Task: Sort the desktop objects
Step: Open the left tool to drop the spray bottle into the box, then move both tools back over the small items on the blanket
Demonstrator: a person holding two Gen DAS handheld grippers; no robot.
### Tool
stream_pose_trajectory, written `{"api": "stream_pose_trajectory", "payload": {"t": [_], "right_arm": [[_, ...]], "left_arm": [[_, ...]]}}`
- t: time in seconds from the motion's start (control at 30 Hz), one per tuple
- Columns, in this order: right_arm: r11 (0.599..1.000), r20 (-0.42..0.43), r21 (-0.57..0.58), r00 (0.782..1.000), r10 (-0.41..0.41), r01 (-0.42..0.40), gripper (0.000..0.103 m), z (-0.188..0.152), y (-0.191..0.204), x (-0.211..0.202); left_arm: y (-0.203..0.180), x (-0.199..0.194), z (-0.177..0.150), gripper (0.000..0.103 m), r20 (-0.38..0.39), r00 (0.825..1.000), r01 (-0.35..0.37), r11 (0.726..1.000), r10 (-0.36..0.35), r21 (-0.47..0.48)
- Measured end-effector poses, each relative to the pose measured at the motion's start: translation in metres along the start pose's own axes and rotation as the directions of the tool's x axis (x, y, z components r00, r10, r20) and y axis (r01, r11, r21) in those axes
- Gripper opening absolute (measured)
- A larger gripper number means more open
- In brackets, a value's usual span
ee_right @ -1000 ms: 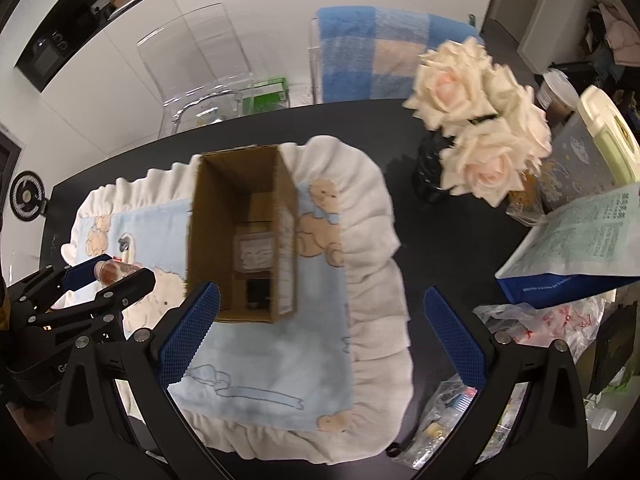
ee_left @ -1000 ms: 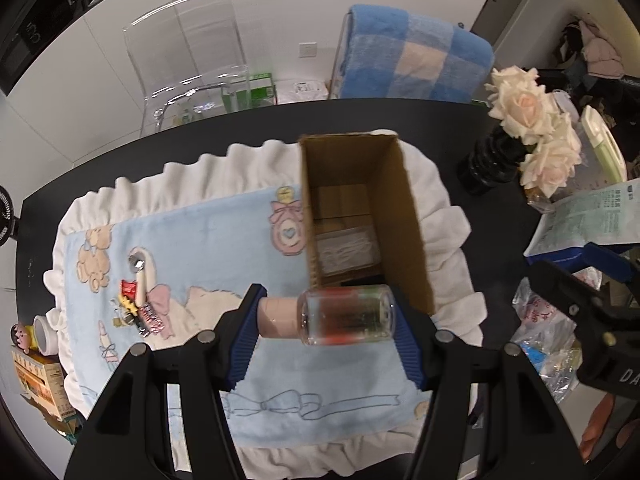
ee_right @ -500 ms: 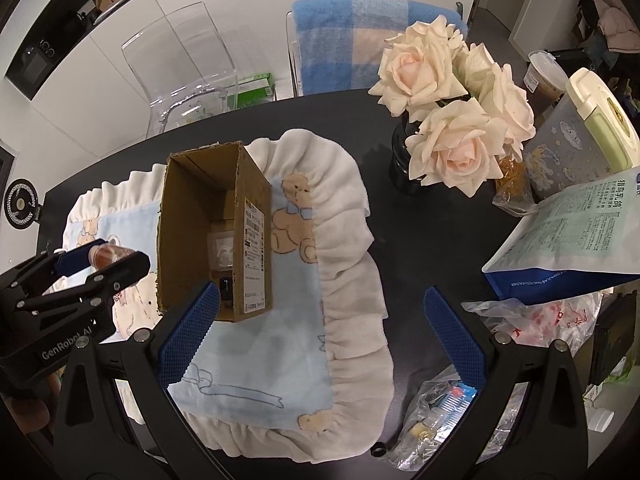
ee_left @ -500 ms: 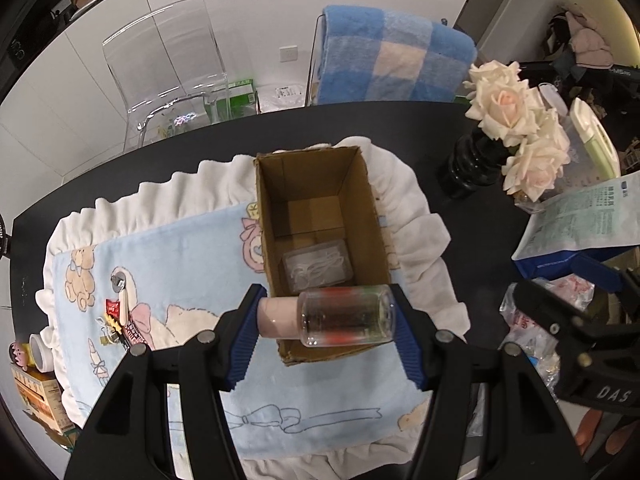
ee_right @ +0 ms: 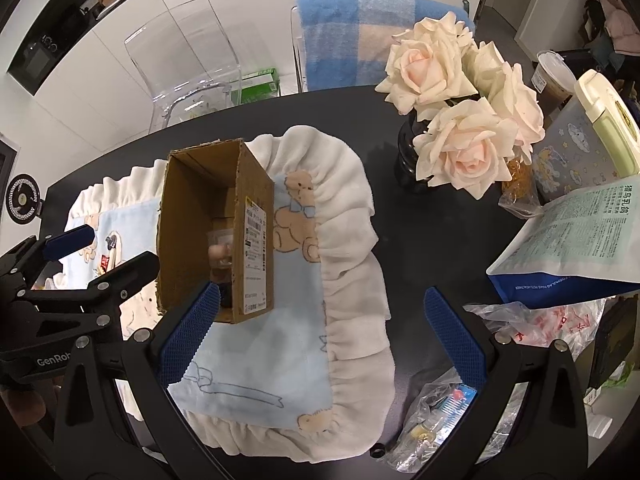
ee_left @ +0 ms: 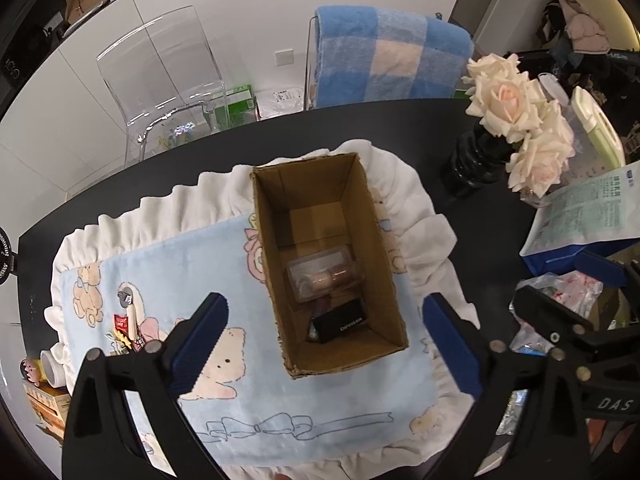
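I am opening my left hand-held gripper (ee_left: 324, 336), released, above the cardboard box (ee_left: 394, 280); the clear-capped bottle (ee_left: 326, 278) is lying inside.

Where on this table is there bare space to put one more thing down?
Free: the black table between the ruffled blanket and the rose vase; also the far strip behind the cardboard box. Crowded: the right edge, with pouch and plastic bags.
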State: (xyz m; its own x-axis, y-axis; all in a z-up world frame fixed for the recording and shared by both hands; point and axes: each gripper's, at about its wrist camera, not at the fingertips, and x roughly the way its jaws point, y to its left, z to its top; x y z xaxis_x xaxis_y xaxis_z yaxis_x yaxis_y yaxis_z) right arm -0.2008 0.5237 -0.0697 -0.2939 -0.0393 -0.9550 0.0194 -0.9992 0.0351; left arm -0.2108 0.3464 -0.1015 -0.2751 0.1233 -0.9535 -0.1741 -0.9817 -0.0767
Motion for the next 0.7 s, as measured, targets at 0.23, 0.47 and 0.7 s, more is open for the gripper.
{"api": "stream_pose_trajectory", "payload": {"t": [0.23, 0.47, 0.7], "right_arm": [[1.000, -0.002, 0.000, 1.000, -0.002, 0.002, 0.103, -0.004, 0.009, -0.002], [1.000, 0.015, -0.009, 1.000, 0.009, -0.008, 0.103, -0.012, 0.030, -0.013], [0.999, 0.023, -0.032, 1.000, 0.019, -0.018, 0.103, -0.028, 0.063, -0.023]], "left_arm": [[0.012, -0.008, -0.007, 0.103, -0.005, 1.000, 0.007, 1.000, -0.007, -0.011], [0.032, -0.025, -0.021, 0.103, 0.000, 1.000, 0.011, 1.000, -0.011, -0.028], [0.063, -0.046, -0.043, 0.103, 0.016, 1.000, -0.005, 0.999, 0.006, -0.050]]}}
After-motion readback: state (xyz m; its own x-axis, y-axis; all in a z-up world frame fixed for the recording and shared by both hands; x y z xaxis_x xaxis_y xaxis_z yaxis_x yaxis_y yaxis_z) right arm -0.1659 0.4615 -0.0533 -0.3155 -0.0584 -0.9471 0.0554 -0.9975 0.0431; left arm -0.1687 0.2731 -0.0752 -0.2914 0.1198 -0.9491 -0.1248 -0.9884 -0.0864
